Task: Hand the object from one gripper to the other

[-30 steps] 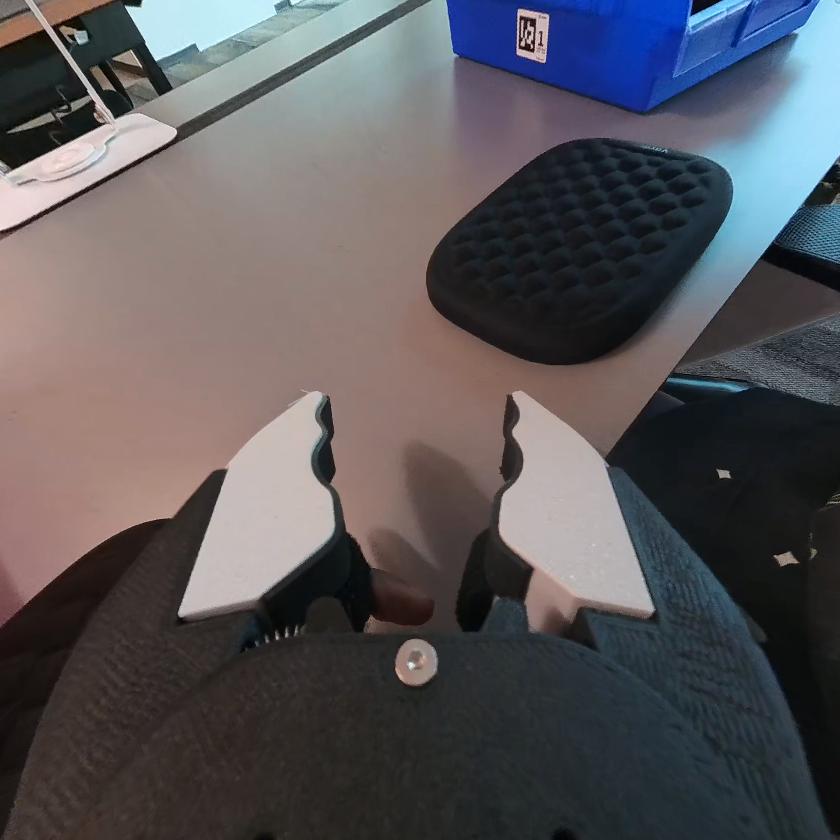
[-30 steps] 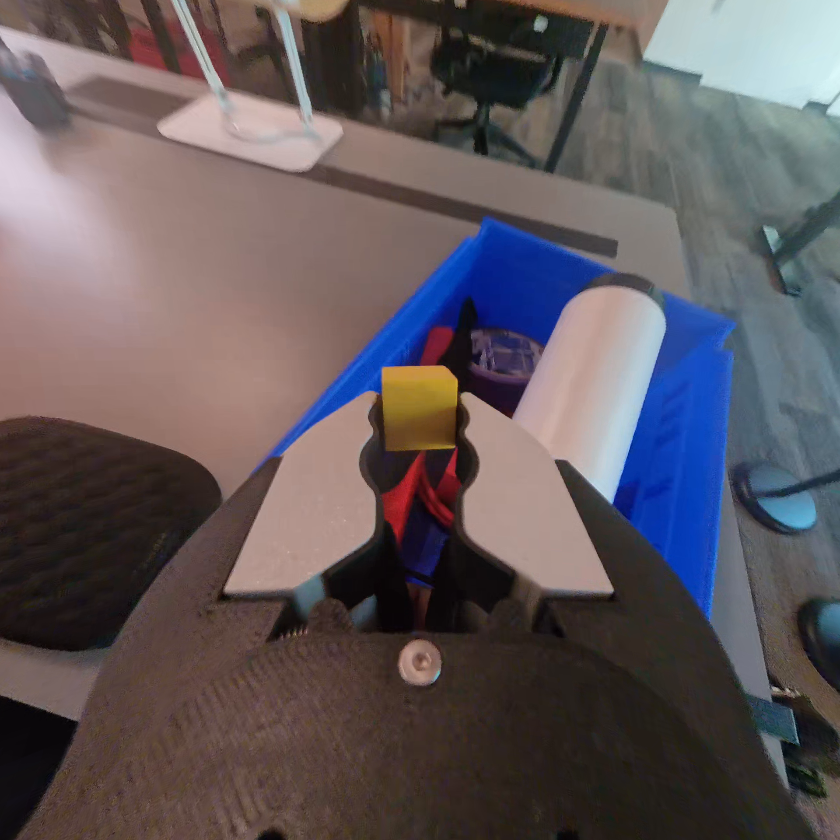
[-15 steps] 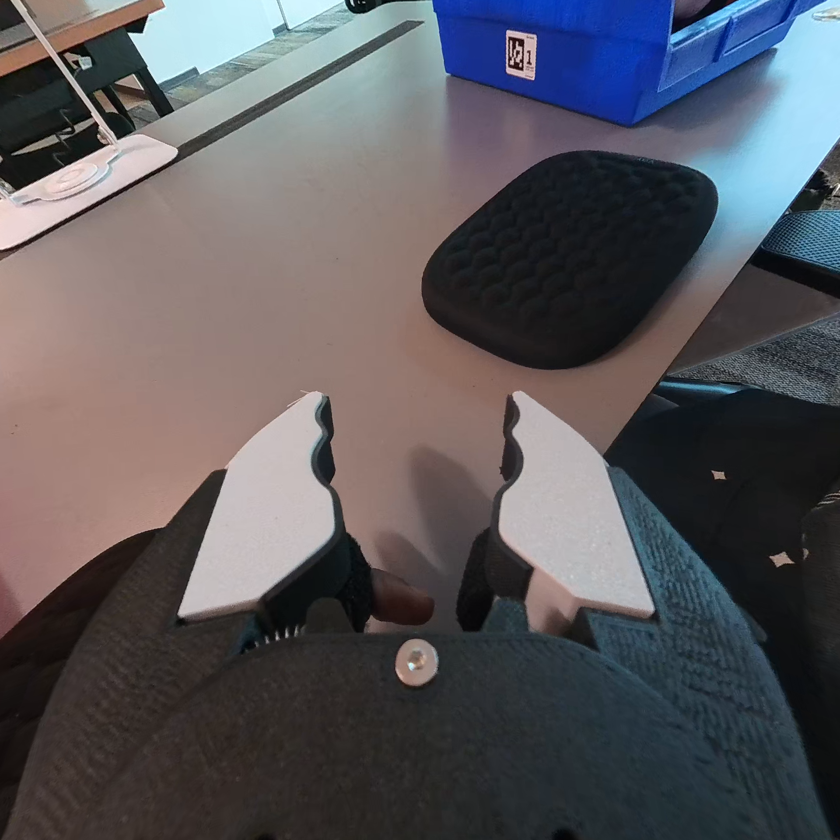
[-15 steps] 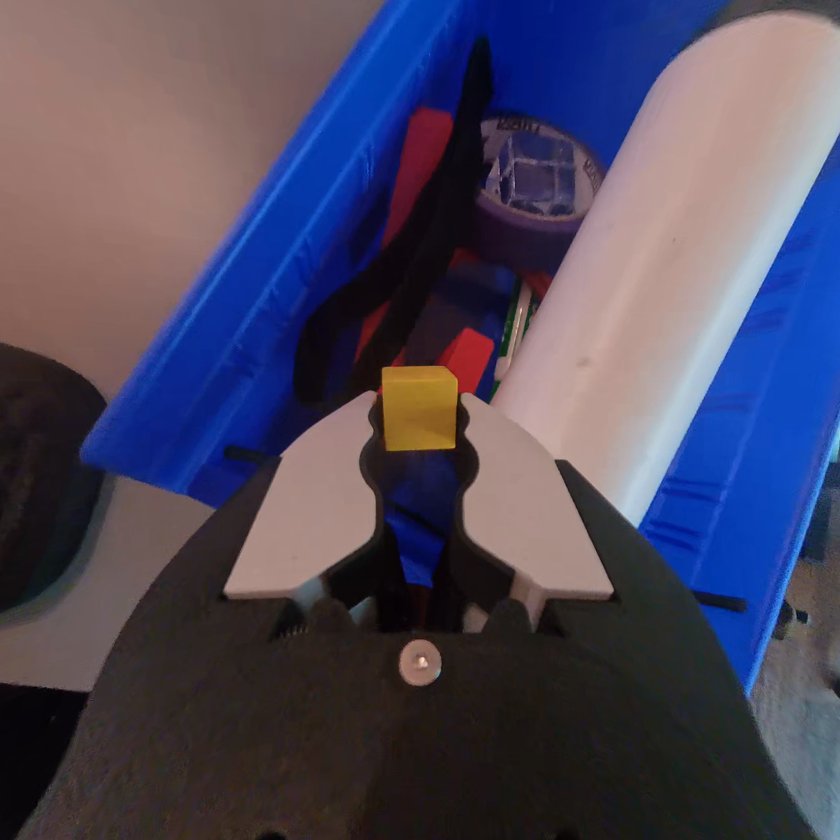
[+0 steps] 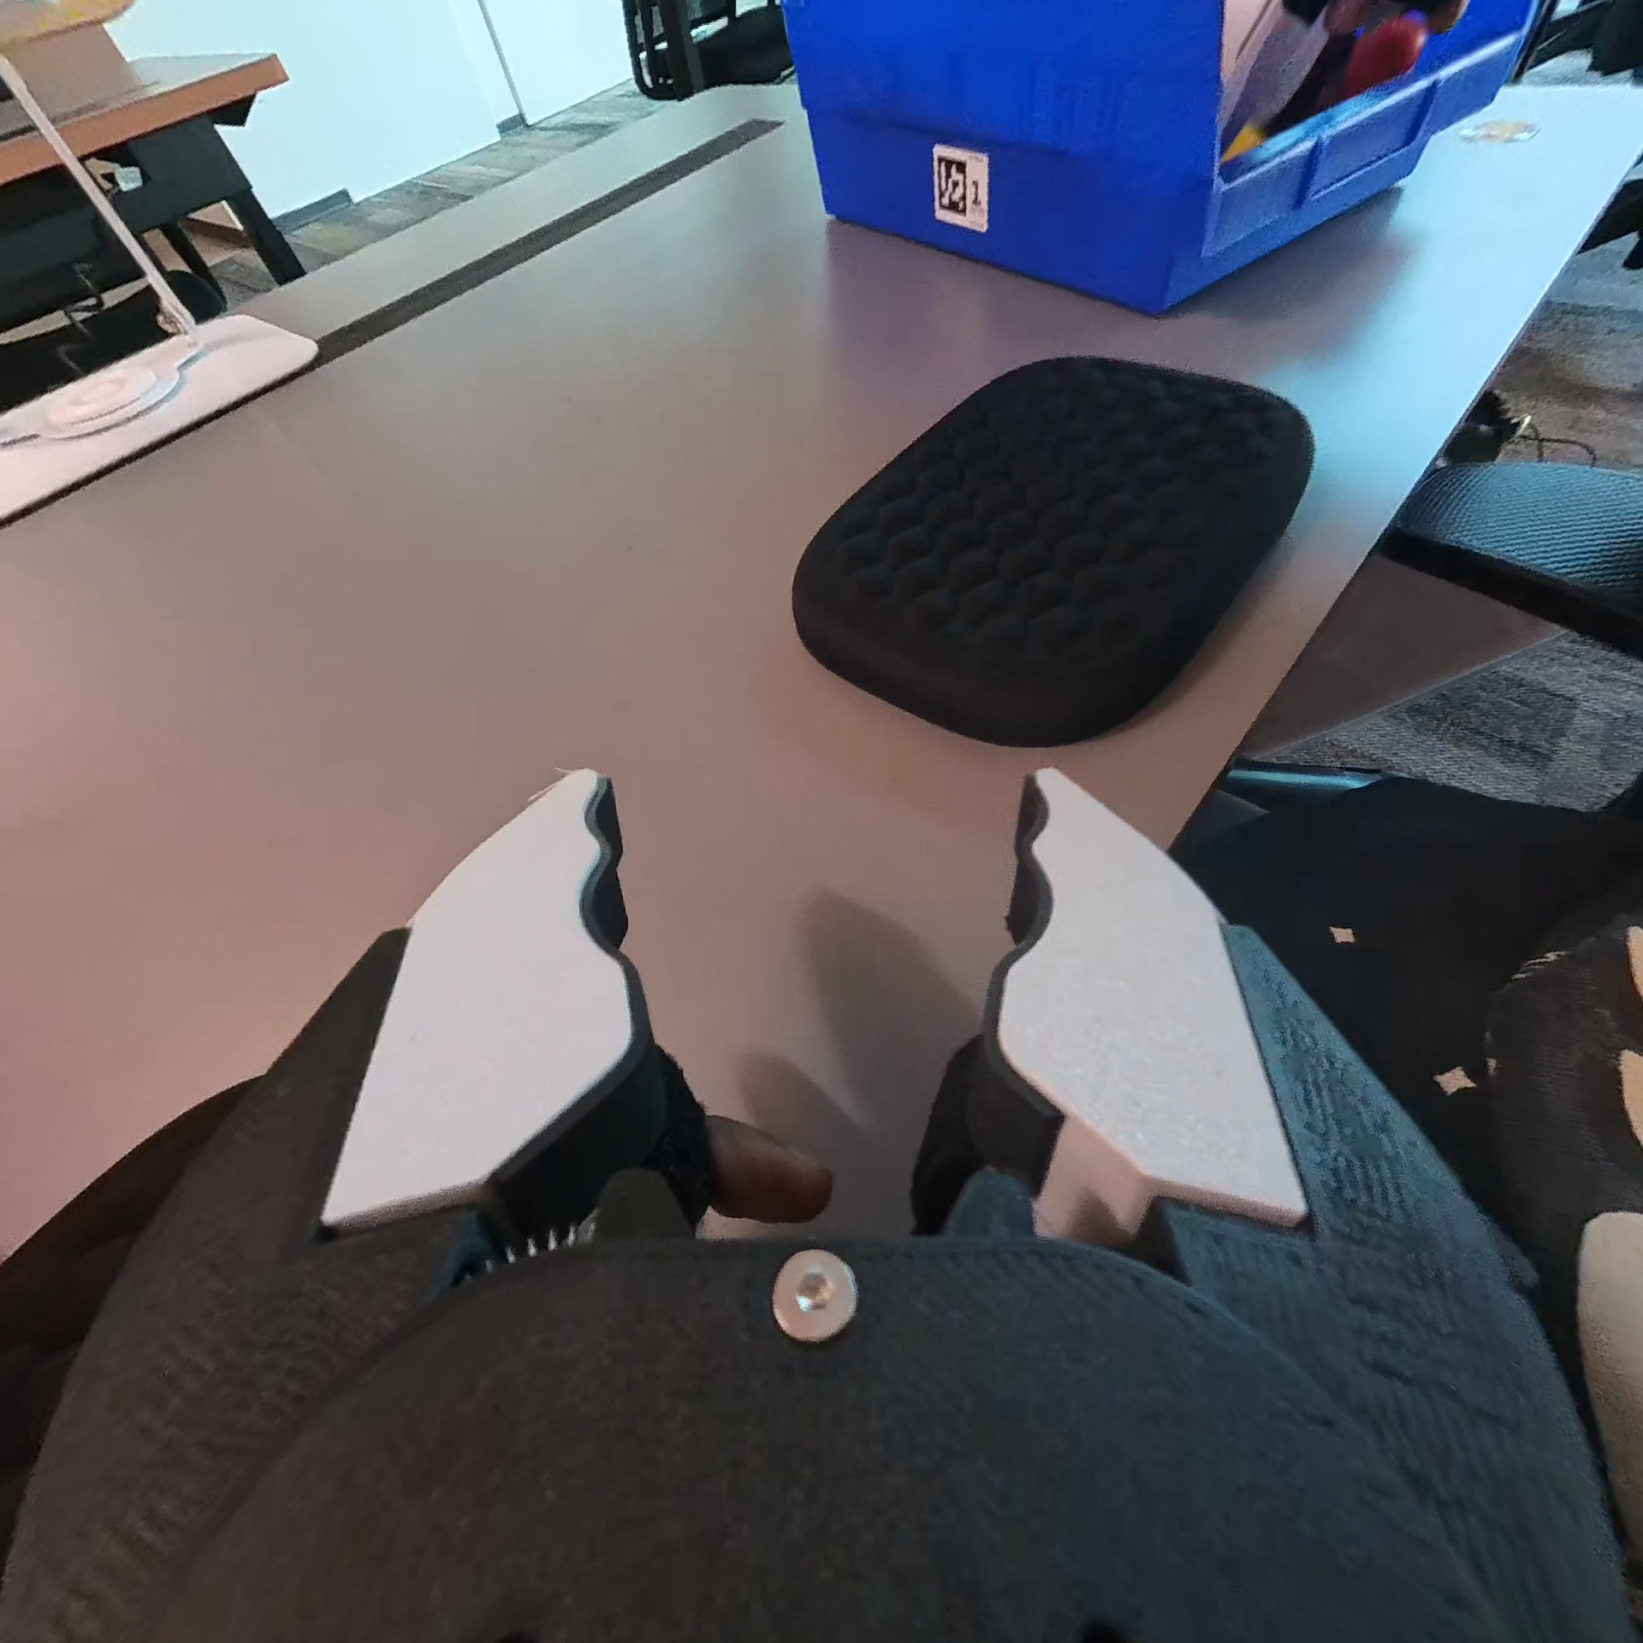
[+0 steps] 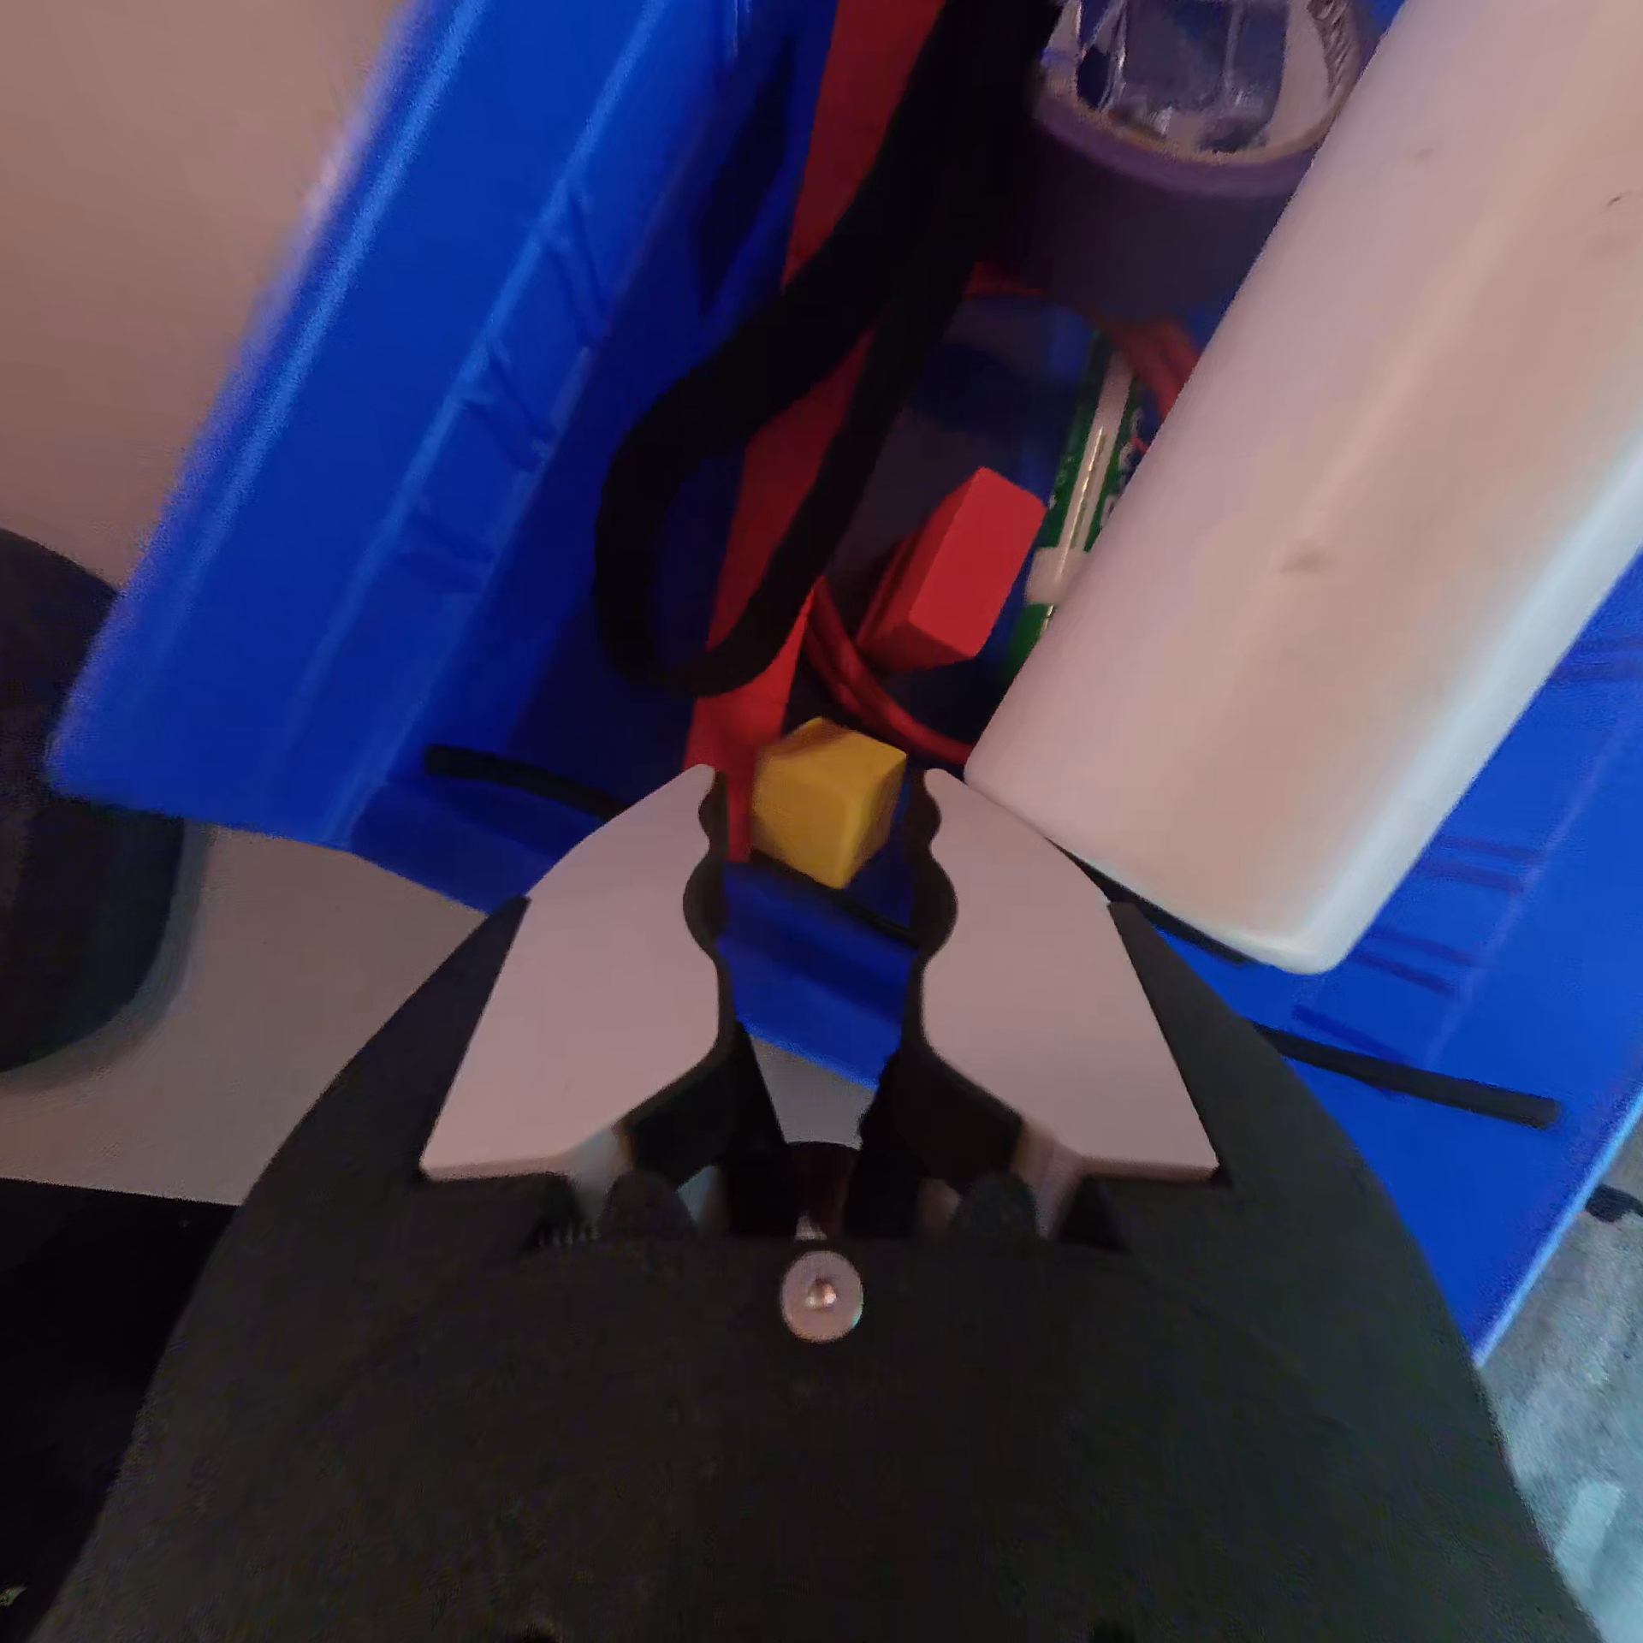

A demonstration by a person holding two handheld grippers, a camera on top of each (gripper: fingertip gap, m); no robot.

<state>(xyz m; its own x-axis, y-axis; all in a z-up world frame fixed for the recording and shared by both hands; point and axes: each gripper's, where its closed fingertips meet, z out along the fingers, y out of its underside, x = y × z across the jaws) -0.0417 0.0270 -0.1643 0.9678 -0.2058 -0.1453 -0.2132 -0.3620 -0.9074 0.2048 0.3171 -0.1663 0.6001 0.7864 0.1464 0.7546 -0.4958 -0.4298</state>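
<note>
A small yellow cube [image 6: 822, 805] sits tilted just beyond and between my right gripper's [image 6: 818, 787] fingertips, over the inside of the blue bin [image 6: 400, 444]. The jaws are parted wider than the cube and no longer press on it. My left gripper [image 5: 818, 800] is open and empty, low over the grey table [image 5: 444, 578] near its front edge. The bin also shows in the left wrist view [image 5: 1067, 178], at the far right of the table.
The bin holds a white cylinder [image 6: 1334, 533], a red block [image 6: 960, 569], a black cord [image 6: 800, 356] and a purple tape roll [image 6: 1156, 178]. A black textured pad [image 5: 1049, 551] lies between the left gripper and the bin. A white lamp base [image 5: 133, 391] stands far left.
My right gripper dipped down into the bin, then opened; the yellow cube came free and tilted. The left gripper stayed open and pulled back slightly from the pad.
</note>
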